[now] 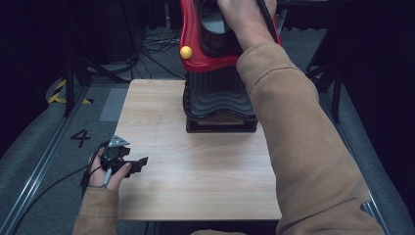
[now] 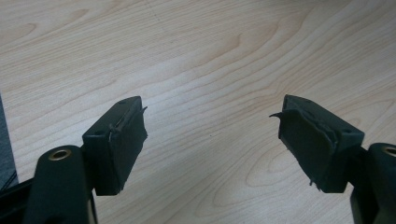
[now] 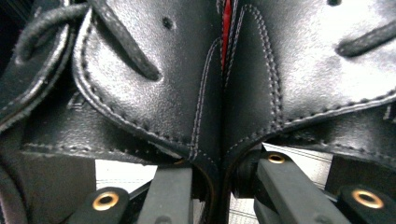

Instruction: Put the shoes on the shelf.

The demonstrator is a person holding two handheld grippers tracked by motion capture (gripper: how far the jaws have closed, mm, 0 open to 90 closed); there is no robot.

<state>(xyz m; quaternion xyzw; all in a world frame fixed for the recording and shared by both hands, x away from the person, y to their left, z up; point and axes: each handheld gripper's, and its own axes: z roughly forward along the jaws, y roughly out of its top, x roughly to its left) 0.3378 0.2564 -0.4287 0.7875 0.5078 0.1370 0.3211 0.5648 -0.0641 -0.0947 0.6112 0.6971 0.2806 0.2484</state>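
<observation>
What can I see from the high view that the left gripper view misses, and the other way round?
The high view takes in the whole scene: the red and black boot with its yellow ball, a hand reaching into it, and the other hand holding the left tongs at the table's edge. The left gripper view gives a close look at those tongs, spread wide apart with nothing between them. Both show the pale wooden table.

A: What blocks the wooden table [image 1: 195, 181]?
B: A red and black boot [image 1: 215, 73] stands at twelve o'clock.
A: And open room?
B: Bare wood from three round to nine; the left gripper [image 1: 128, 164], jaws apart, rests at eight.
</observation>
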